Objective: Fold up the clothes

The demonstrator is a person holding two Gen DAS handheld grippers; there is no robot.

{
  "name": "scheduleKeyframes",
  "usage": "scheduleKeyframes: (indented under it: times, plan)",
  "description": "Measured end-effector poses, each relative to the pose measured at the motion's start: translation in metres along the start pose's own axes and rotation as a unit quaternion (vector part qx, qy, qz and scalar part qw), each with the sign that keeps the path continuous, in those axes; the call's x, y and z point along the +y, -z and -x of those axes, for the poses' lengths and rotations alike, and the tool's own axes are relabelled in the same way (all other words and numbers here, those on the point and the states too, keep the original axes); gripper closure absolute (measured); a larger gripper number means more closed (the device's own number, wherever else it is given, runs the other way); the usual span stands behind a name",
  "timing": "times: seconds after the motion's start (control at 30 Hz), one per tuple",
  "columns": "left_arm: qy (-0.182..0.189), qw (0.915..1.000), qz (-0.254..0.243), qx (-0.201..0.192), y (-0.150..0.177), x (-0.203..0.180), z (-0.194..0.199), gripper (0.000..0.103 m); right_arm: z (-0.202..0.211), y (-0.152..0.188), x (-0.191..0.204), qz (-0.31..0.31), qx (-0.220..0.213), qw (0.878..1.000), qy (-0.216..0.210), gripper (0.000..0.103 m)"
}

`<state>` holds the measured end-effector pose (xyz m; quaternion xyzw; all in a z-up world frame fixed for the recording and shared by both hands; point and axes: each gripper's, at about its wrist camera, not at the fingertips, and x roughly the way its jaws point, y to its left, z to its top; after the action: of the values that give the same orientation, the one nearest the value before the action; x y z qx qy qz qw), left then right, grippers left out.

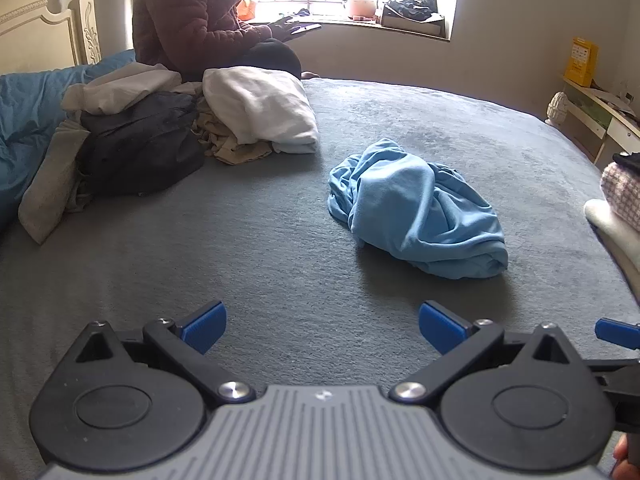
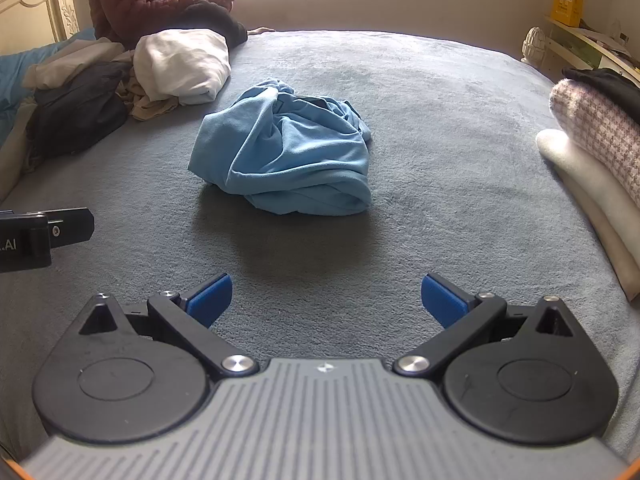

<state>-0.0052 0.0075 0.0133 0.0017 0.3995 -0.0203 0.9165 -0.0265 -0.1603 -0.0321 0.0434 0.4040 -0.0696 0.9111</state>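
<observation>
Grey bed cover (image 2: 400, 128) mostly bare, crumpled blue garment (image 2: 288, 152) mid-bed, clothes pile (image 1: 168, 128) beyond-left of it, left gripper (image 1: 322, 326) and right gripper (image 2: 326, 300) short of it, fingers apart, empty

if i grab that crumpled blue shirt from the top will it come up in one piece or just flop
The light blue garment looks thin and soft, with many loose folds, so it will probably drape and unfurl rather than hold shape. It likely weighs little. On the fuzzy grey blanket it should drag and bunch, not slide.
</observation>
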Motion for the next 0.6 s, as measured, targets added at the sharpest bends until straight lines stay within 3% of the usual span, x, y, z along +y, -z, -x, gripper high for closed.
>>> scheduleKeyframes:
  times: [0.6]
  plan:
    - [-0.001,1.0,-0.004,0.001,0.0013,-0.0018,-0.0013,0.0,-0.0005,0.0009,0.0002,0.0,0.002,1.0,0.001,0.002]
